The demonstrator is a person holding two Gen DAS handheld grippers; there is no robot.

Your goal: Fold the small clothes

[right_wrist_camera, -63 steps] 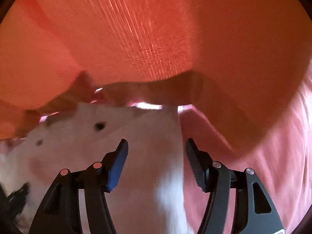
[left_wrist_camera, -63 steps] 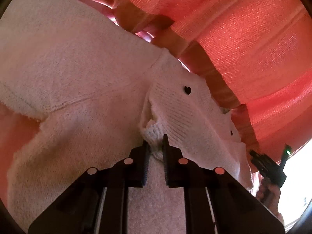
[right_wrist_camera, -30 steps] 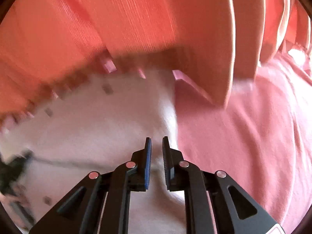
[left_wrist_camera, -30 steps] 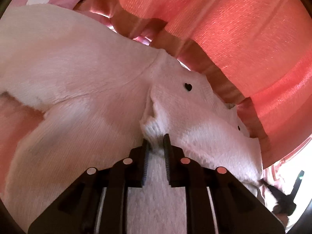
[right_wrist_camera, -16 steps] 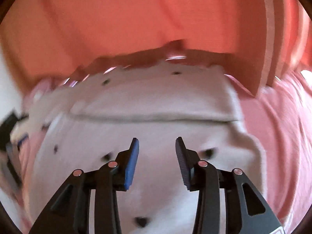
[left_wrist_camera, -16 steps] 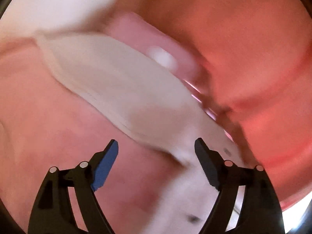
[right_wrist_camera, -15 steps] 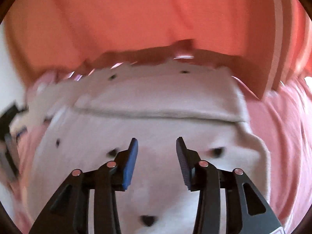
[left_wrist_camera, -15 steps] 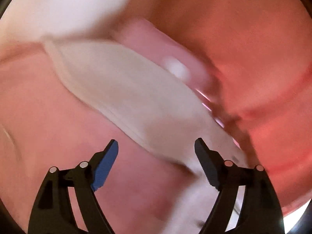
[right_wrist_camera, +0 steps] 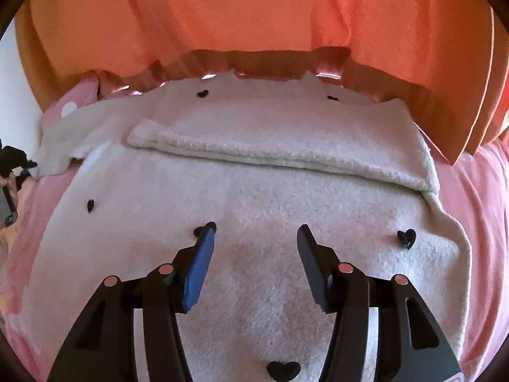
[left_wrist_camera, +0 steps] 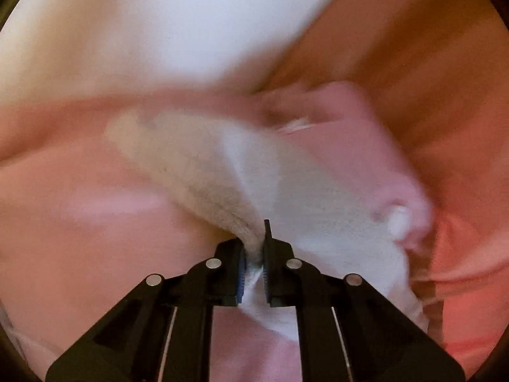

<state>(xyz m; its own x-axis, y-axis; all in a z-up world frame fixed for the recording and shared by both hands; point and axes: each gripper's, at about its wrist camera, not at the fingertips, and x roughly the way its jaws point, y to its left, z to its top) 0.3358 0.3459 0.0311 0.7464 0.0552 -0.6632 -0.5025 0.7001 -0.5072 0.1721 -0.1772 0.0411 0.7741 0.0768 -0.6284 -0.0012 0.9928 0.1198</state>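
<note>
A small white fleece garment (right_wrist_camera: 261, 191) with black heart marks lies on a pink bedsheet (right_wrist_camera: 477, 197). One sleeve (right_wrist_camera: 280, 152) is folded across its upper part. My right gripper (right_wrist_camera: 254, 238) hovers over the garment's middle; its jaws are opening and nothing is between them. In the blurred left wrist view my left gripper (left_wrist_camera: 254, 248) is shut on a white edge of the garment (left_wrist_camera: 222, 184), which stretches away up and to the left. The left gripper shows as a dark shape (right_wrist_camera: 9, 172) at the far left of the right wrist view.
An orange curtain (right_wrist_camera: 254, 12) hangs behind the bed and reaches down to the garment's far edge. A pink cloth with white dots (right_wrist_camera: 76, 102) lies at the back left. A pale wall (left_wrist_camera: 191, 16) fills the top of the left wrist view.
My left gripper let go of the garment's middle, swung away, and has closed on another white edge. My right gripper, shut a second ago, has opened and drawn back over the garment.
</note>
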